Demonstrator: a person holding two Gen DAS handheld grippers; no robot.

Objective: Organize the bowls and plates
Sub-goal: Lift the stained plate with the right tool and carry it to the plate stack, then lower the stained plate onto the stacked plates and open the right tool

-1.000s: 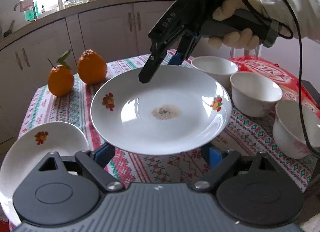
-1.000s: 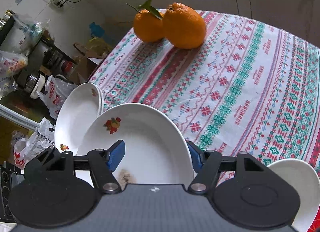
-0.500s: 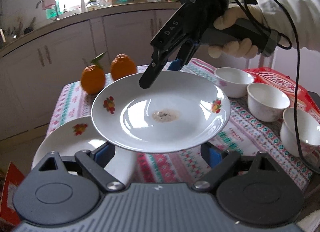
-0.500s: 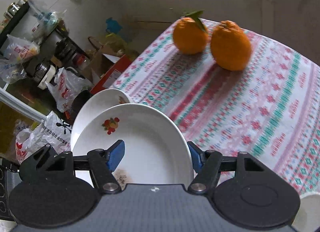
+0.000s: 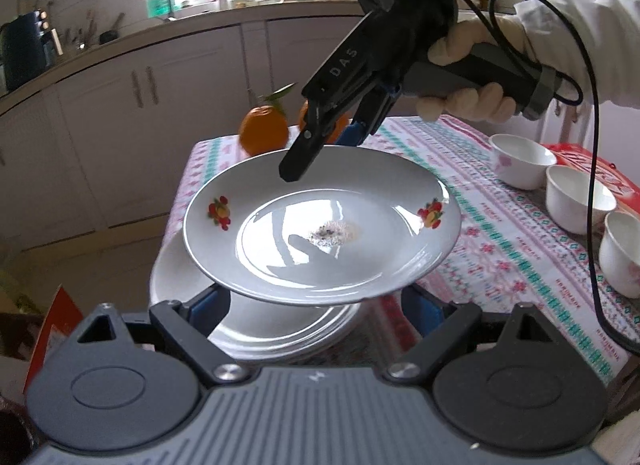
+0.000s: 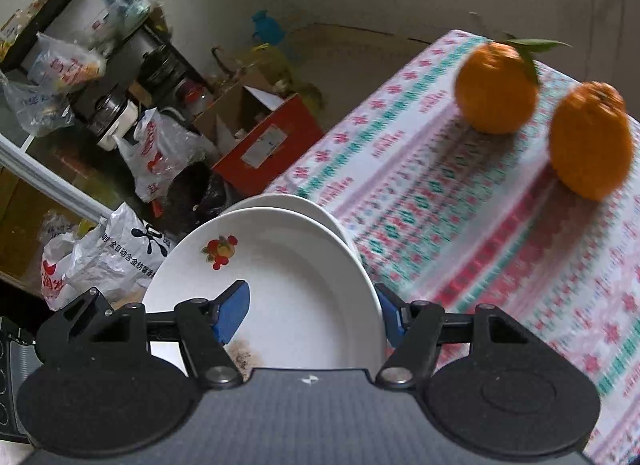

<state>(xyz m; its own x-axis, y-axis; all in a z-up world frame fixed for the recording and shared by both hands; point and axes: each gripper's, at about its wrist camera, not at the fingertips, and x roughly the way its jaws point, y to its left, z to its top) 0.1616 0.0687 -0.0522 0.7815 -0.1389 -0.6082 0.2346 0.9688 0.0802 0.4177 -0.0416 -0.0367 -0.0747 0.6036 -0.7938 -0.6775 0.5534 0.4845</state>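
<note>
white china fills the middle of both views: a plate point(image 5: 320, 225) with small fruit decals on its rim and a brownish smear near its centre hangs in the air above a second plate point(image 5: 280, 329) that lies on the near left corner of the table point(image 5: 500, 249). the right gripper point(image 5: 316, 153) comes in from the far side, held by a gloved hand point(image 5: 468, 77) in a white sleeve, and pinches the plate's far rim — one finger over the top surface, the blue-padded one beneath. in the right wrist view the same grip shows as a blue pad point(image 6: 232, 313) lying on the plate's point(image 6: 280, 285) face and the other pad just outside its edge. the left gripper point(image 5: 316, 305) sits under the plate's near edge with its jaws spread wide, pads apart from the rim, holding nothing. two oranges point(image 6: 496, 89) stand at the far left of the patterned cloth, and three white bowls point(image 5: 576, 201) line the right side — well apart from the plates.
</note>
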